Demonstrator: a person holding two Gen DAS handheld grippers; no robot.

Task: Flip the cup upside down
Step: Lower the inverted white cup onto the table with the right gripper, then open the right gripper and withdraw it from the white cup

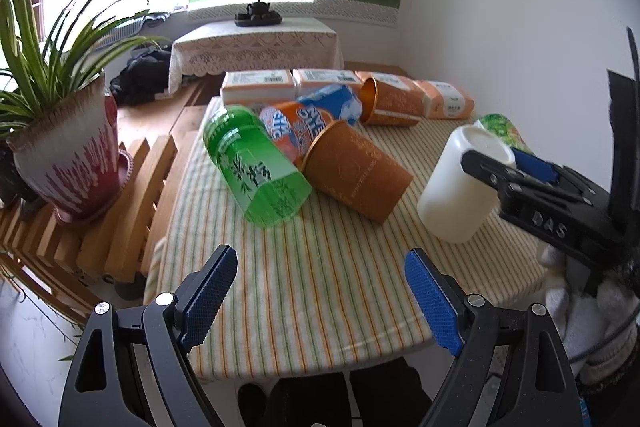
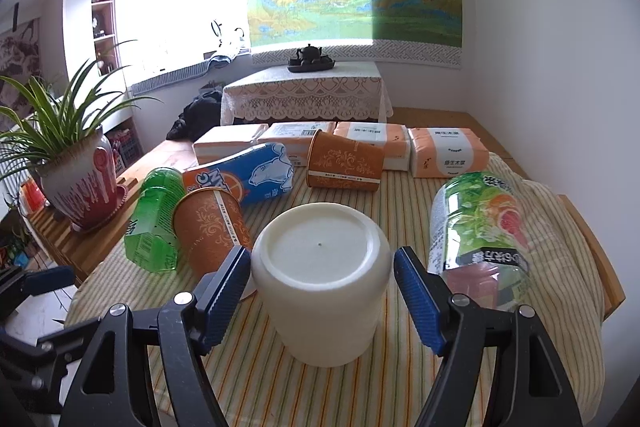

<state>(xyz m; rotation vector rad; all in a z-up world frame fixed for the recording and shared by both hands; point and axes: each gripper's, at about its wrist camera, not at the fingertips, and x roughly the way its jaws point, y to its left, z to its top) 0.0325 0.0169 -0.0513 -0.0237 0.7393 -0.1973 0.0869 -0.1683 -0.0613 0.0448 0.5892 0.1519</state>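
White cup (image 2: 322, 281) stood base-up on the striped cloth (image 2: 280, 383), directly between the fingers of the right gripper (image 2: 320, 297). Right jaws were spread, one pad on each side of the cup wall, a slim gap visible on both sides; no contact seen. Left gripper (image 1: 326, 301) hovered over bare cloth with jaws spread wide, holding nothing, the cup ahead and to its right. Green bottle (image 1: 256, 173) and orange paper cup (image 1: 356, 173) lay on their sides ahead of the left gripper.

The right claw (image 1: 516, 163) partly hides the clear green-labelled plastic bottle (image 1: 502, 131); the white plastic cup's (image 2: 322, 283) mouth faces down, unseen.
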